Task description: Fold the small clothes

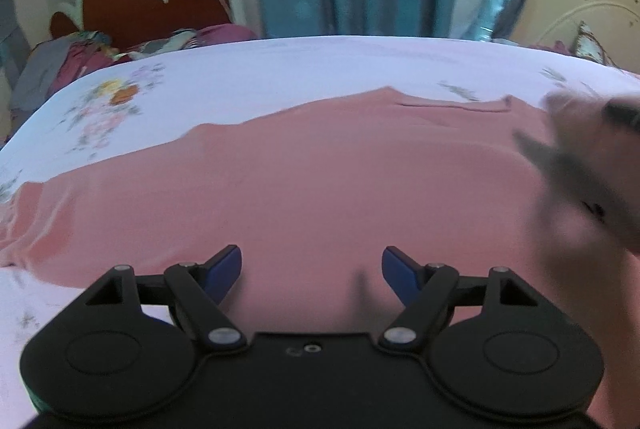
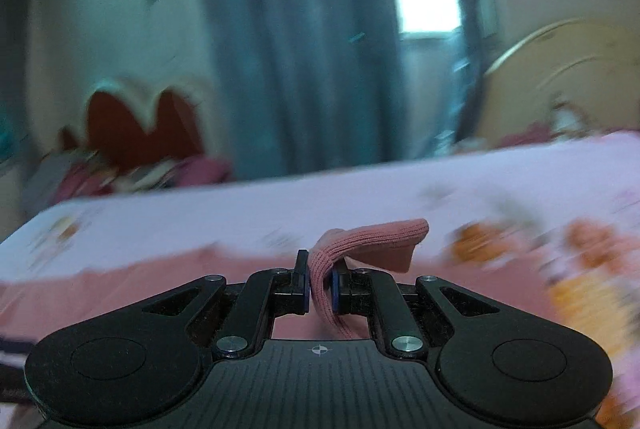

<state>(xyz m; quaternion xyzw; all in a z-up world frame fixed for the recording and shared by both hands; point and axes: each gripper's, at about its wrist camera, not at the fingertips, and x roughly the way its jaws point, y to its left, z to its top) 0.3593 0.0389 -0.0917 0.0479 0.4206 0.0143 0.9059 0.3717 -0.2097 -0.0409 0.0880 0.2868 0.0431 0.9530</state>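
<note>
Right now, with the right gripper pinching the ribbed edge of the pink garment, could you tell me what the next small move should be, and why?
Probably carry the right gripper, shut on the ribbed edge, across the garment to lay that part over the flat body. The rest lies spread on the bedsheet, and the left gripper is open above it, holding nothing, so it could press the cloth down.

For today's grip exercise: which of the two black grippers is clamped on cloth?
The right gripper: its pads pinch the pink ribbed garment's edge. The left gripper stands open, holding nothing.
</note>
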